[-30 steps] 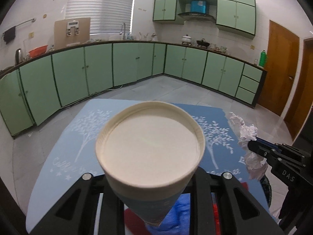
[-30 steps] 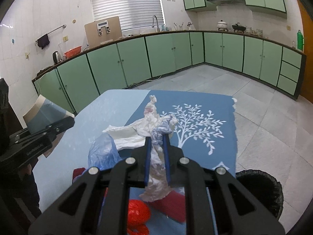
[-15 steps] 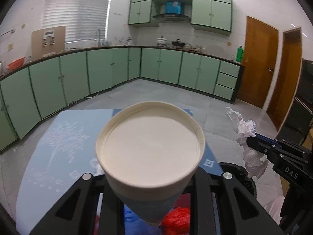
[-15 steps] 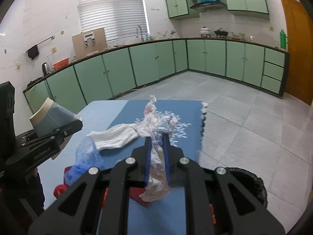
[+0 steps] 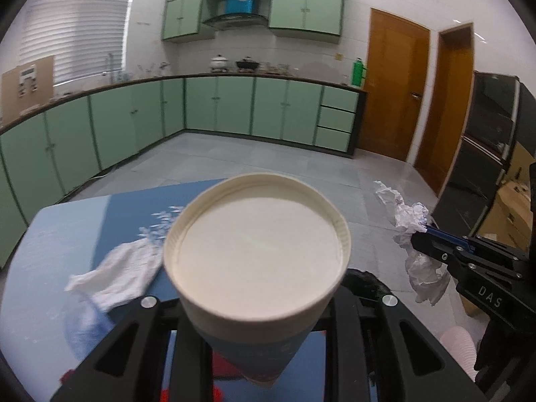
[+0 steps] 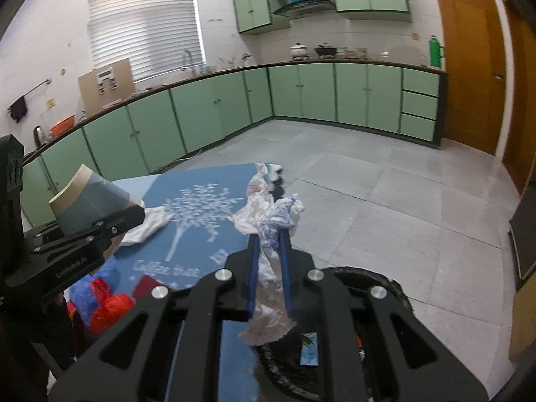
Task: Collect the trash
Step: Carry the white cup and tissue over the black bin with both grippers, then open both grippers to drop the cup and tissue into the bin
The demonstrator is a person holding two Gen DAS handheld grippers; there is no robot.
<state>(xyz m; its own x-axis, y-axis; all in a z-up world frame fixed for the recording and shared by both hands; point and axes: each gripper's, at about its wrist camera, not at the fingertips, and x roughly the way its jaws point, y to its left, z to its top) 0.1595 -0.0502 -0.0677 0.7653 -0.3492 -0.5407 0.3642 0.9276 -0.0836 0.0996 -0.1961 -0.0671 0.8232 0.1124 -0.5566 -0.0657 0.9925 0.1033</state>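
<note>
Holding a paper cup (image 5: 258, 261), the left hand-held gripper (image 5: 258, 341) has its jaws closed against the cup's tapered sides; the cup's wide mouth faces the camera, raised off the worktop (image 5: 50, 234). From the right wrist view the same cup (image 6: 88, 201) sits tilted in the left hand-held gripper (image 6: 110, 226), above the worktop's left part. Right hand-held gripper (image 6: 269, 261): blue fingers (image 6: 253, 268) nearly shut, pinching a crumpled paper wad (image 6: 271, 214) that sticks out above and hangs below them. The wad is held up near the worktop's right edge, with a black bin (image 6: 368, 278) on the floor just below. On the blue tree-print worktop (image 6: 201, 221) lie a white tissue (image 5: 117, 278), red plastic (image 6: 110, 308) and a bluish bag (image 6: 80, 288).
</note>
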